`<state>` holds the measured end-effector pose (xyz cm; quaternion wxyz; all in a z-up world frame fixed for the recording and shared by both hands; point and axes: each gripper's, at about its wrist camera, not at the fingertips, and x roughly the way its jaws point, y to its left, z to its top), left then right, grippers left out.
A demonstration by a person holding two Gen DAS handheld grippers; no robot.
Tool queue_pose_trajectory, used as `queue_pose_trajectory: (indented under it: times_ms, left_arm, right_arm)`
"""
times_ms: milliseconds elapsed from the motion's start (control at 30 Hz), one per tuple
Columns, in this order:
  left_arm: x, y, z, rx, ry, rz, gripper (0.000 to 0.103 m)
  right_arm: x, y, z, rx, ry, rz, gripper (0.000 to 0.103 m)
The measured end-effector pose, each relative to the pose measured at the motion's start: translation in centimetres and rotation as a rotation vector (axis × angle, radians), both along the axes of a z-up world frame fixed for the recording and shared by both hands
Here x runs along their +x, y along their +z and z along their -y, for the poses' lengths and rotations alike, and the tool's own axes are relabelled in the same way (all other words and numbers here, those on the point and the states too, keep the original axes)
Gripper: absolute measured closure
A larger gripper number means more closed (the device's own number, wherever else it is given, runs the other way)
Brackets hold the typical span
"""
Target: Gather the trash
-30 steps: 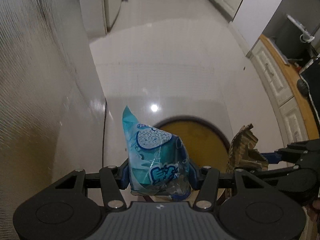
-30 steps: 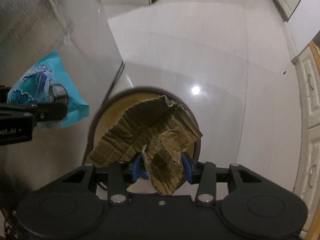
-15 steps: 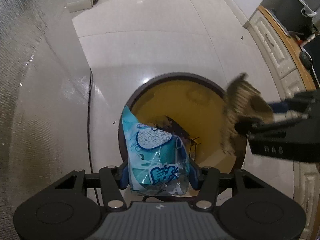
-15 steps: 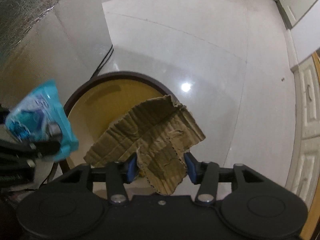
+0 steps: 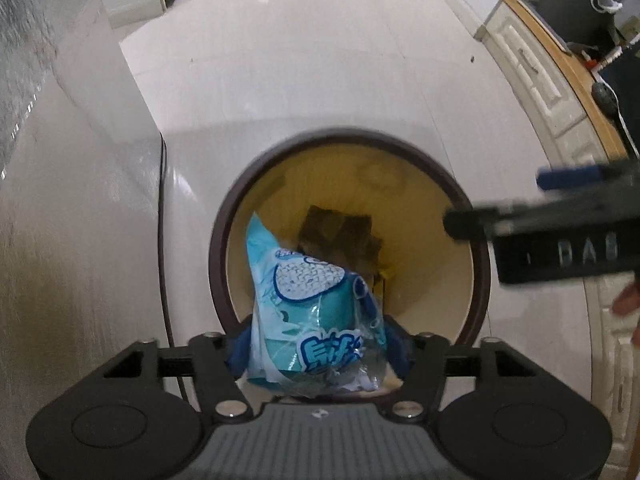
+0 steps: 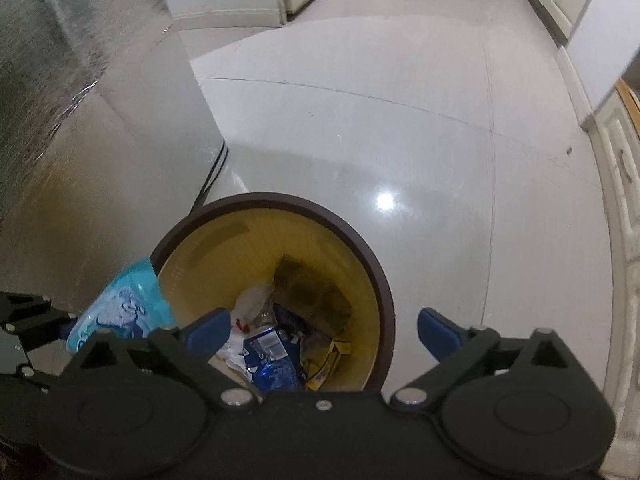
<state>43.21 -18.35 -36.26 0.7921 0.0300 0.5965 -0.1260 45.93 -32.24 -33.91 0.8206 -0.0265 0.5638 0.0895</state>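
A round bin with a dark brown rim (image 5: 222, 240) (image 6: 372, 272) and yellow inside stands on the floor below both grippers. My left gripper (image 5: 316, 350) hangs over its near edge and its jaws are opening. The blue snack wrapper (image 5: 308, 300) (image 6: 120, 308) still sits between the widened fingers. My right gripper (image 6: 324, 330) is spread wide over the bin, still opening, with nothing between its blue pads (image 6: 208, 328). The torn brown cardboard (image 5: 340, 236) (image 6: 312, 292) lies blurred inside the bin.
Inside the bin lie a dark blue packet (image 6: 272, 364), white paper (image 6: 252, 300) and a yellow wrapper (image 6: 332, 356). A silvery wall (image 6: 80, 140) with a black cable (image 5: 162, 220) at its foot stands left. White cabinets (image 5: 532, 76) line the right. Glossy tiled floor (image 6: 400, 120) stretches ahead.
The right gripper spread its fingers and the cardboard dropped into the bin. The left gripper came down over the bin with the blue wrapper, and its fingers have widened.
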Motion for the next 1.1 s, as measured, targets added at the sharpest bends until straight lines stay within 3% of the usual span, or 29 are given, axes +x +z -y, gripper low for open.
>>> queue_pose_trajectory:
  times_ms: [33,100,267,700,1100]
  left_arm:
    - [0.3,0.2,0.1,0.0,-0.003,0.004,0.029]
    - [0.5,0.6,0.3,0.003,-0.012,0.008,0.013]
    - [0.6,1.1,0.1,0.016,-0.008,0.01,0.005]
    - [-0.1,3.5,-1.0,0.028,0.03,0.023,0.0]
    - [-2.5,9.5,-2.2,0.042,0.032,0.116,0.0]
  right_arm:
    - [0.0,-0.1,0.4,0.014,-0.018,-0.016,0.0]
    - [-0.2,-0.6,0.9,0.035,-0.043,-0.04,0.0]
    - [-0.6,-1.2,1.6,0.037,-0.066,-0.068,0.0]
    - [-1.9,0.0,2.9,0.038,-0.087,-0.063,0.0]
    - [-4.3,5.8,4.6,0.081,-0.149,0.001,0.0]
